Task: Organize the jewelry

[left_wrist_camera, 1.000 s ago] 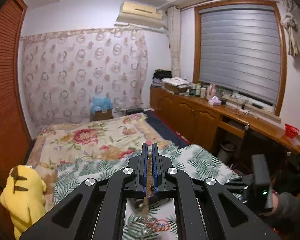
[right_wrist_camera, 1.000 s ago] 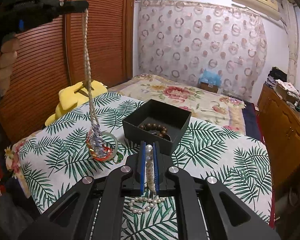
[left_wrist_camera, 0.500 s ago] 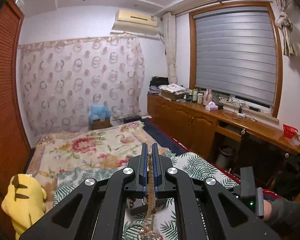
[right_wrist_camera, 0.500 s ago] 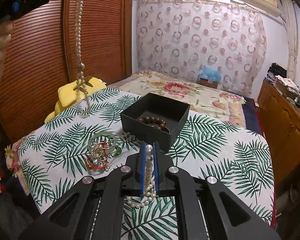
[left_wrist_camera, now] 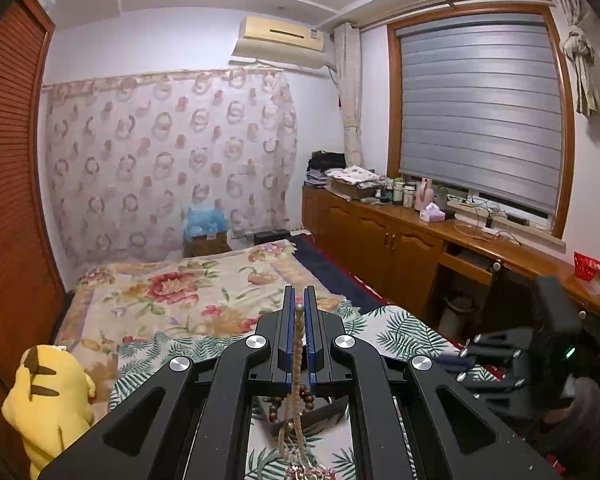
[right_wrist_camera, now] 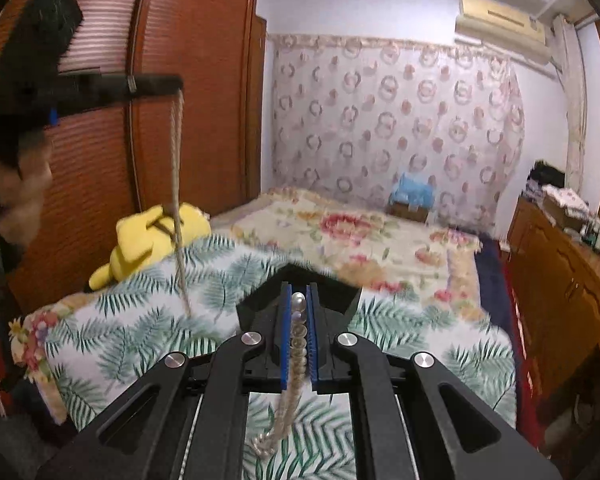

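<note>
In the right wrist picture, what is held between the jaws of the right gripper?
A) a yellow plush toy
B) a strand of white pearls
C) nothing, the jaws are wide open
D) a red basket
B: the right gripper has its jaws shut on a pearl strand, with round white beads between the blue pads and the rest hanging below over the palm-leaf cloth.

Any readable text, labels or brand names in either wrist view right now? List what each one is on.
None can be read.
Air conditioner: a small dark mark at its right end, too small to read.
Cardboard box under the blue bag: a white label, blurred.
Bottles on the wooden counter: any labels too small to read.
Left gripper and right gripper: no markings visible.
</note>
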A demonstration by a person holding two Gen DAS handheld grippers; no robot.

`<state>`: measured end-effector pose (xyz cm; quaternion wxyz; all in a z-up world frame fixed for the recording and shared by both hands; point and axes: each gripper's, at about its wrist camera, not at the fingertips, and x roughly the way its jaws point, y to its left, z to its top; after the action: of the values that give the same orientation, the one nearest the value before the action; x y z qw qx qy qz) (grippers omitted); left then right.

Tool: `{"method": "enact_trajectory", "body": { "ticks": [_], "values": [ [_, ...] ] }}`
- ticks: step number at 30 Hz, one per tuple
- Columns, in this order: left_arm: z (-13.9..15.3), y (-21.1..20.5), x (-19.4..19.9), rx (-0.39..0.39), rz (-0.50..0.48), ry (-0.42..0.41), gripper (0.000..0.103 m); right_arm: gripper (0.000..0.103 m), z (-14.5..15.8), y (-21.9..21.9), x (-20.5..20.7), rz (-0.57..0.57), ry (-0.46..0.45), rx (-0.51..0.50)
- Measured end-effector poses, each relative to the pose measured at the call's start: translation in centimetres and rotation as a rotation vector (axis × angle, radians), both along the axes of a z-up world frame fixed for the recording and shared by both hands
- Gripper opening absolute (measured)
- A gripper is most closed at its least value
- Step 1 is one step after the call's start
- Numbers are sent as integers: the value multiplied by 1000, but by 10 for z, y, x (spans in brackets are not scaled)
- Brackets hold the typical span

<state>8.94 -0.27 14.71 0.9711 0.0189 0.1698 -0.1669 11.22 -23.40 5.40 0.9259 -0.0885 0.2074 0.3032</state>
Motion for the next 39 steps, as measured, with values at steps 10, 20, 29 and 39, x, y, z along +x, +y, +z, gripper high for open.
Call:
{"method": "enact_trajectory", "body": {
  "ticks": [10, 20, 29, 39],
  "values": [
    [0, 2, 46, -24, -13, 16, 4, 8, 64, 11, 29, 28, -118, 40],
    [-38, -4, 105, -28, -28, 111, 4, 8, 56, 26, 87, 31, -102, 16],
    [-95, -2, 135, -34, -40, 225, 4, 8, 10, 42, 124, 41, -12, -21],
    [-116, 3, 136, -33, -37, 257, 17, 9, -41, 54, 138, 44, 92, -55]
  ]
}}
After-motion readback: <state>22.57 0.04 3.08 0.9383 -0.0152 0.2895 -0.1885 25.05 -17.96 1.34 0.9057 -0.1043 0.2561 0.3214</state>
